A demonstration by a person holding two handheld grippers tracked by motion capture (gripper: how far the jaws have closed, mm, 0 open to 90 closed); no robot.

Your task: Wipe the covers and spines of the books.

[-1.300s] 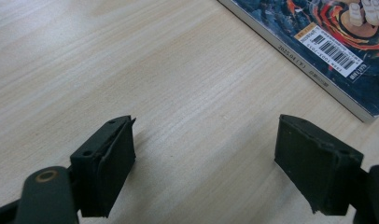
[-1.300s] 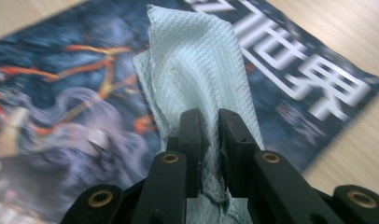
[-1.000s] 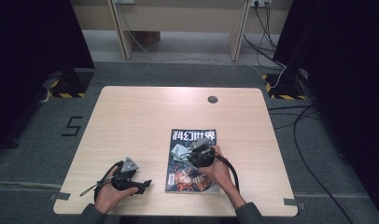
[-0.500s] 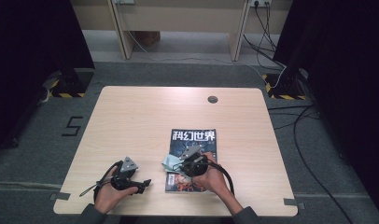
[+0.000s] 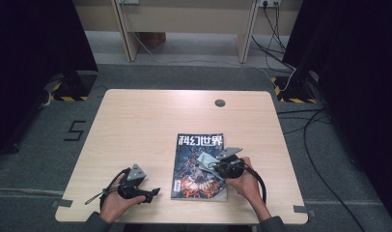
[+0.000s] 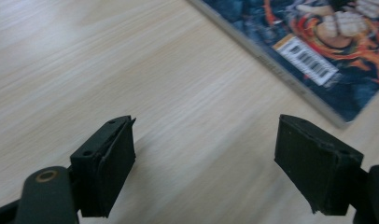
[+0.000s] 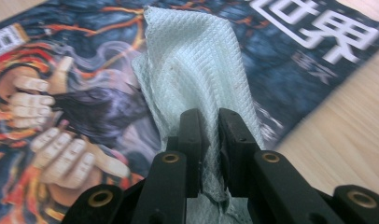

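high: above, looking down | claw views: close, share magazine point(image 5: 199, 166)

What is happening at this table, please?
A person holds a claw in each hand. The right claw is shut on a pale cloth and holds it on the cover of a magazine, apparently to wipe it. The left claw is open, over the bare table beside the magazine, and holds nothing.

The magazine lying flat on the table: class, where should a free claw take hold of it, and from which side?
Take the magazine at its near left corner, approaching level from the left claw, whose jaws stand open beside it. It lies flat, so only an edge offers grip; the right claw and cloth occupy the cover.
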